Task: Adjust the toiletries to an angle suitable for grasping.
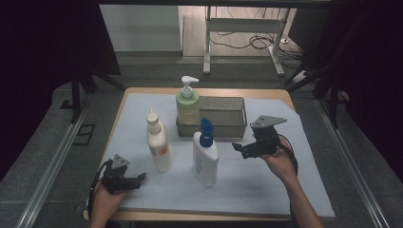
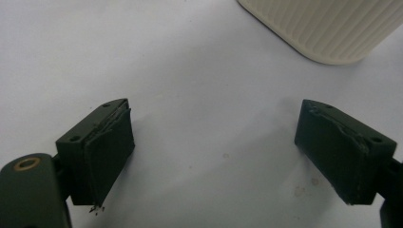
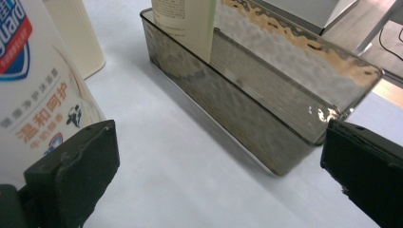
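Nearest the high camera, at the lower left of the frame, my left gripper sits low over the white mat, its jaws spread with nothing between them; in the left gripper view the ribbed base of the cream bottle stands at the upper right, apart from both pads. My right gripper hangs right of centre, jaws also spread wide and empty, pointing toward the white bottle with the blue pump, which stands upright at mid frame, near the jaws but not touching them. In the right gripper view that bottle's printed label fills the left edge just beside my left-hand jaw. The cream bottle stands upright to its left in the high view, between the two grippers. Behind them the grey mesh tray sits toward the top of the mat, holding the green pump bottle upright in its left end; the rest of the tray looks bare. Under the mat I see the wooden table, dark curtains at both sides, and a floor with cables and a metal stand at the top
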`<action>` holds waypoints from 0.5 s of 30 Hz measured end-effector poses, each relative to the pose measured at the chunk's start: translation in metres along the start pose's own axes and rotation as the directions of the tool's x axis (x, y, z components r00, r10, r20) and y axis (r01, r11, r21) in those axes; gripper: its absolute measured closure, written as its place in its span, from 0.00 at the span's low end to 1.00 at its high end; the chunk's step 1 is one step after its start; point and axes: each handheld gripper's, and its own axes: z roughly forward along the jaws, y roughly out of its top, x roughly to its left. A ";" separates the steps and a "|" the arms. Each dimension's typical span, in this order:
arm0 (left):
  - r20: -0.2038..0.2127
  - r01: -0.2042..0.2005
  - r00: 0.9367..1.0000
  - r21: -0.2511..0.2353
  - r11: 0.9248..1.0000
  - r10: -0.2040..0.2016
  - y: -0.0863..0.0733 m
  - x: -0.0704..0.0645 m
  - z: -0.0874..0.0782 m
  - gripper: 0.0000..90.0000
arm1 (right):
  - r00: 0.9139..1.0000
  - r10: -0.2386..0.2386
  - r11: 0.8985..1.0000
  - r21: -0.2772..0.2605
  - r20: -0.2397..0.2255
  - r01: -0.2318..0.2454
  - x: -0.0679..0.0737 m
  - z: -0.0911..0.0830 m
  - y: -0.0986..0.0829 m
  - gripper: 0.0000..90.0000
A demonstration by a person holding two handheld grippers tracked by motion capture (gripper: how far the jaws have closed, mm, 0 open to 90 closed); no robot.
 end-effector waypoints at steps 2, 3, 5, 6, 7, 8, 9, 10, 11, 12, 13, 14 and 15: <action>0.000 0.000 1.000 0.000 1.000 0.000 0.000 0.000 0.000 0.14 | 1.000 0.002 1.000 0.001 0.005 -0.002 -0.001 -0.003 -0.004 0.00; 0.000 0.000 1.000 0.000 1.000 0.000 0.000 0.000 0.000 0.14 | 1.000 0.005 1.000 0.001 0.008 -0.005 -0.001 -0.005 -0.006 0.00; 0.000 0.000 1.000 0.000 1.000 0.000 0.000 0.000 0.000 0.14 | 1.000 0.009 1.000 0.005 0.017 -0.009 -0.002 -0.008 -0.010 0.00; 0.000 0.000 1.000 0.000 1.000 0.000 0.000 0.000 0.000 0.14 | 1.000 0.010 1.000 0.005 0.021 -0.010 -0.002 -0.009 -0.011 0.00; 0.000 0.000 1.000 0.000 1.000 0.000 0.000 0.000 0.000 0.14 | 1.000 0.016 1.000 0.010 0.023 -0.016 -0.002 -0.011 -0.014 0.00; 0.000 0.000 1.000 0.000 1.000 0.000 0.000 0.000 0.000 0.14 | 0.999 0.016 1.000 0.015 0.027 -0.017 -0.003 -0.013 -0.016 0.00; 0.000 0.000 1.000 0.000 1.000 0.000 0.000 0.000 0.000 0.14 | 0.999 0.018 1.000 0.016 0.032 -0.018 -0.003 -0.014 -0.018 0.00; 0.000 0.000 1.000 0.000 1.000 0.000 0.000 0.000 0.000 0.14 | 0.999 0.021 1.000 0.017 0.036 -0.022 -0.003 -0.016 -0.021 0.00; 0.000 0.000 1.000 0.000 1.000 0.000 0.000 0.000 0.000 0.14 | 0.999 0.026 1.000 0.016 0.037 -0.026 -0.003 -0.016 -0.023 0.00; 0.000 -0.003 1.000 0.002 1.000 0.003 0.000 0.000 0.000 0.14 | 0.999 0.030 0.999 0.016 0.038 -0.030 -0.003 -0.018 -0.026 0.00; -0.001 -0.001 1.000 0.001 1.000 0.001 0.000 0.000 0.000 0.14 | 0.999 0.034 0.999 0.015 0.040 -0.035 -0.003 -0.019 -0.028 0.00; -0.001 -0.001 1.000 0.001 1.000 0.001 0.000 0.000 0.000 0.14 | 0.998 0.037 0.999 0.017 0.044 -0.038 -0.003 -0.020 -0.032 0.00; 0.000 -0.001 1.000 0.000 1.000 0.001 0.000 0.000 0.000 0.14 | 0.998 0.041 0.999 0.018 0.045 -0.042 -0.003 -0.021 -0.035 0.00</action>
